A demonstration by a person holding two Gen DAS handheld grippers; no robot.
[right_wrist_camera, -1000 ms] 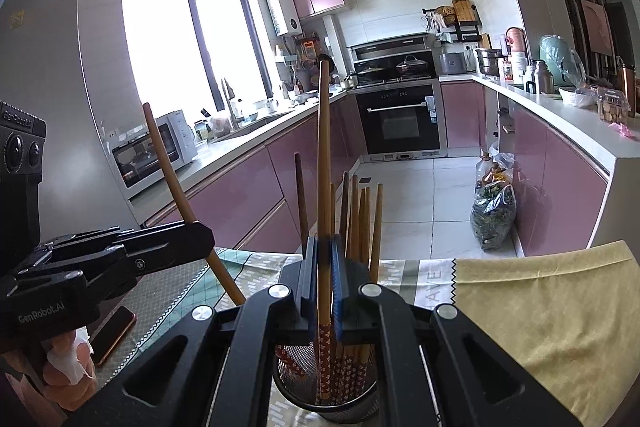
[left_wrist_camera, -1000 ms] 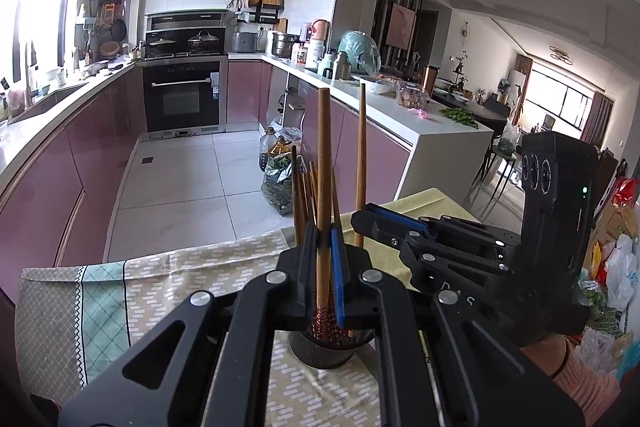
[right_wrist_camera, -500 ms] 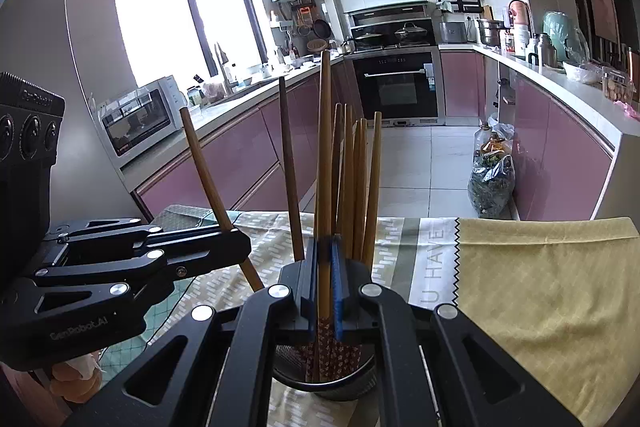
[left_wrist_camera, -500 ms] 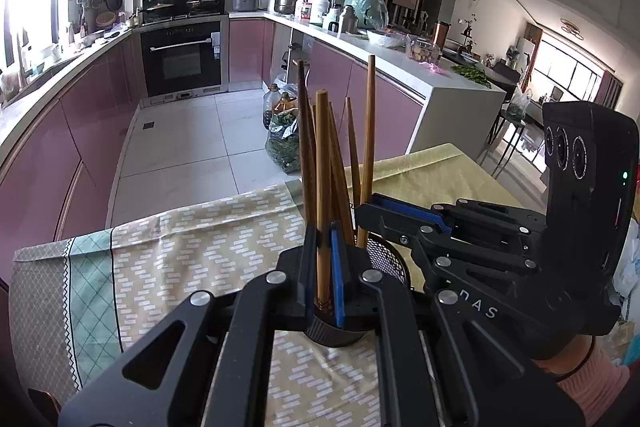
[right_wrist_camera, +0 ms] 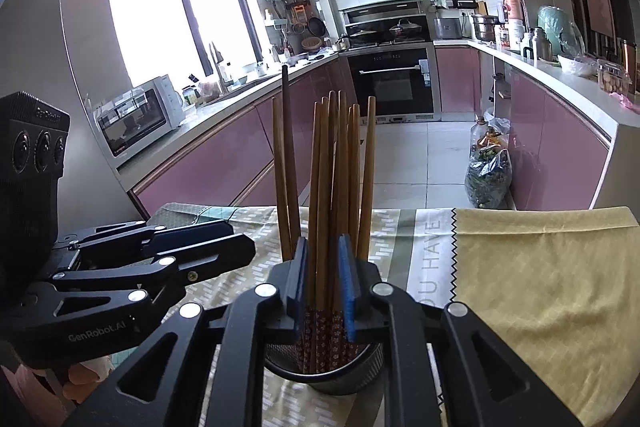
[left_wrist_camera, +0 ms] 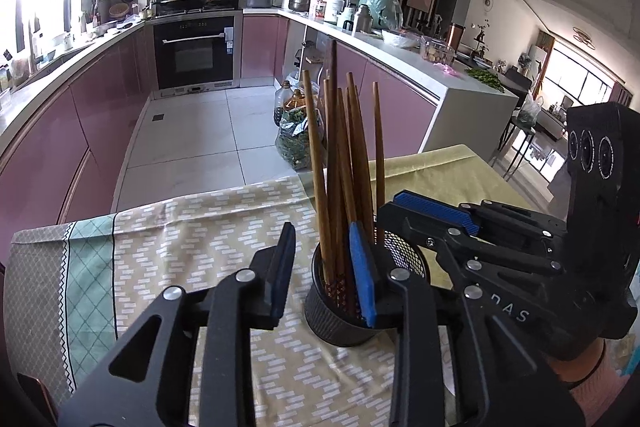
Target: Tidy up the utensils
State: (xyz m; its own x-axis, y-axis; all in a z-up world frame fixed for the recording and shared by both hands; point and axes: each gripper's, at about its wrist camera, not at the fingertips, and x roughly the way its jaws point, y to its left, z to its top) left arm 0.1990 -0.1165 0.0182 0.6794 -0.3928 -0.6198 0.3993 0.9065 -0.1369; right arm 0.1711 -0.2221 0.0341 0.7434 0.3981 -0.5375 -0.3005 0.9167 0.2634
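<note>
On patterned cloth [left_wrist_camera: 208,227]: mesh cup [left_wrist_camera: 340,315] w/ chopsticks [left_wrist_camera: 340,155]; L tongs [left_wrist_camera: 324,271], R tongs [right_wrist_camera: 323,287] both opening, gripping nothing.

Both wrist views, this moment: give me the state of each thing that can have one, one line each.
Left tongs: jaws opening, nothing pressed between the pads.
Right tongs: jaws opening, chopsticks between the pads but not clamped.
Chopsticks: standing bundled in the holder, tips up, leaning slightly apart.
Mesh holder: upright on the tablecloth.
Tablecloth: spread over the table, lightly creased.
Oven: door shut.
</note>
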